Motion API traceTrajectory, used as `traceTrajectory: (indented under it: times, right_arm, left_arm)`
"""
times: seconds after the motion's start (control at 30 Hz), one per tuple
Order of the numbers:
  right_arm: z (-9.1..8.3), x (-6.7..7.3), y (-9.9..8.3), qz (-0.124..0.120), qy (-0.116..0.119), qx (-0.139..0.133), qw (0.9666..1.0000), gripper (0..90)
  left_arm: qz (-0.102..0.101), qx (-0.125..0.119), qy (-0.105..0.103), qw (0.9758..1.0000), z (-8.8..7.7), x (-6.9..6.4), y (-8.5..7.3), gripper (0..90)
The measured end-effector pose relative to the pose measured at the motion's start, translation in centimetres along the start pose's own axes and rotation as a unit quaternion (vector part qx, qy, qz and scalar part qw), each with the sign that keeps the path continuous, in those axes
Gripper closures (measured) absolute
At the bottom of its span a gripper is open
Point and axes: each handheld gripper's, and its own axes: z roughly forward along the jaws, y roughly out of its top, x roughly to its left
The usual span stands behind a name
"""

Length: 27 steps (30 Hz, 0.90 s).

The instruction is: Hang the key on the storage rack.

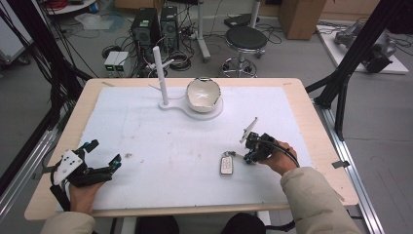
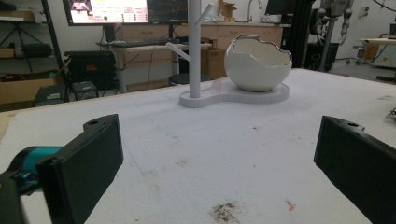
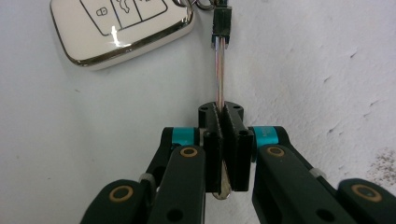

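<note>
A white car key fob (image 1: 226,163) (image 3: 121,28) with a silver rim lies on the white mat (image 1: 160,141), right of the middle. A thin metal piece (image 3: 219,70) hangs from its ring by a small black link. My right gripper (image 1: 248,157) (image 3: 222,114) is shut on that metal piece, low over the mat just right of the fob. Near the front left corner, my left gripper (image 1: 104,152) (image 2: 219,130) rests open, jaws wide apart with nothing between them, facing the far side of the table.
A white egg-shaped bowl (image 1: 203,93) (image 2: 257,63) sits on a flat white base at the back centre, beside a white upright post with side pegs (image 1: 159,73) (image 2: 194,46). A dark smudge (image 2: 226,211) marks the mat ahead of the left gripper. A stool (image 1: 246,39) stands beyond the table.
</note>
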Motion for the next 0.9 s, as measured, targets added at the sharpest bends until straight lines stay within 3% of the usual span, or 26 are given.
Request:
traceTrajectory:
  times: [0.07,0.17,0.27,0.3,0.43,0.57,0.73,0.87,0.9]
  right_arm:
    - [-0.2,0.1,0.1,0.008,0.001,-0.004,1.0,87.4]
    - [-0.9,0.3,0.4,-0.004,-0.001,-0.014,0.9999,87.4]
    - [-2.4,0.7,1.0,-0.015,-0.004,-0.035,0.9993,87.4]
    - [-2.4,0.7,1.0,-0.015,-0.004,-0.035,0.9993,87.4]
    - [-3.9,1.0,1.8,-0.031,-0.008,-0.053,0.9981,87.5]
    - [-5.0,1.6,2.8,-0.045,-0.006,-0.067,0.9967,87.5]
    - [-5.9,2.2,3.7,-0.062,-0.007,-0.083,0.9946,87.4]
    - [-6.5,2.8,4.9,-0.081,-0.002,-0.092,0.9924,87.4]
    - [-6.5,2.8,4.9,-0.081,-0.002,-0.092,0.9924,87.4]
  left_arm:
    - [0.004,0.004,0.001,1.0,0.1,-0.1,0.0,1.7]
    - [0.002,0.022,-0.007,0.9997,0.4,0.0,0.2,1.7]
    - [0.03,0.05,-0.023,0.998,0.9,0.1,0.8,1.7]
    - [0.03,0.052,-0.026,0.9979,1.1,0.1,1.1,1.7]
    - [0.037,0.058,-0.047,0.9965,1.9,0.1,3.2,1.7]
    - [0.056,0.065,-0.074,0.9936,3.0,-0.2,6.0,1.7]
    - [0.081,0.082,-0.115,0.9867,4.4,-1.2,8.9,1.7]
    - [0.091,0.095,-0.161,0.9781,5.8,-2.4,11.2,1.7]
    - [0.093,0.101,-0.175,0.9749,6.2,-2.7,11.8,1.7]
